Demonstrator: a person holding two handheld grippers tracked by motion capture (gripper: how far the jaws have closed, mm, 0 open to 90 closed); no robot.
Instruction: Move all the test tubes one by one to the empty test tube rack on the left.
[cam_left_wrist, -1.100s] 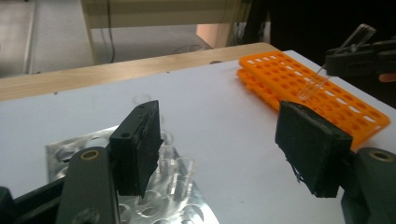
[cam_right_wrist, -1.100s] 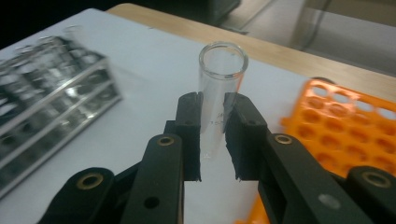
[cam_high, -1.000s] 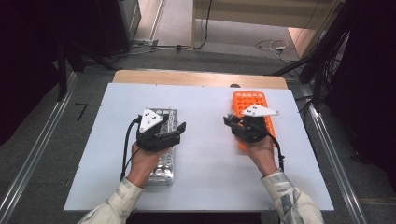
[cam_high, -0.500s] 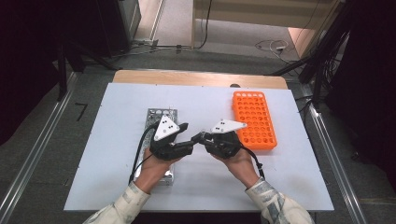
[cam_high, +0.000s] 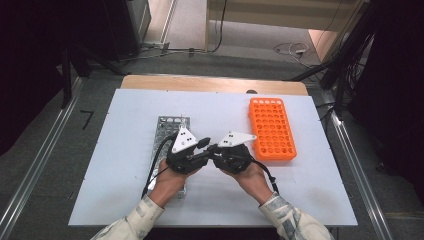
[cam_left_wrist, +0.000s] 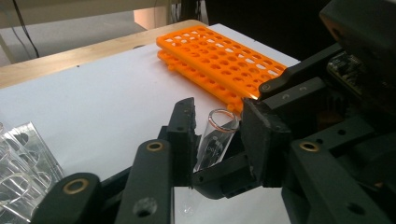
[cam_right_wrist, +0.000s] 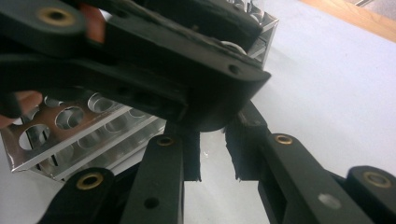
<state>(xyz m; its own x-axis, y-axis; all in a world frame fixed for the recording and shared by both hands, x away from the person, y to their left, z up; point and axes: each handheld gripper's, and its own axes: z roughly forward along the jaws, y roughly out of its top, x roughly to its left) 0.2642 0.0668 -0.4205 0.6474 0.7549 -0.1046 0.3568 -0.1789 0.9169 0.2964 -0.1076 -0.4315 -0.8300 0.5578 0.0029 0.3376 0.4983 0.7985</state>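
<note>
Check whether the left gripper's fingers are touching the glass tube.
Cannot tell. In the left gripper view the tube stands between the fingers of the left gripper, which have just been closing; neither contact nor gap shows plainly.

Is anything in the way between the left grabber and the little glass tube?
Nothing visible. The test tube already stands between the jaws of the left gripper, which have just been closing around it. The right gripper seems to grip the tube lower down, beneath those jaws, not between them and the glass.
</note>
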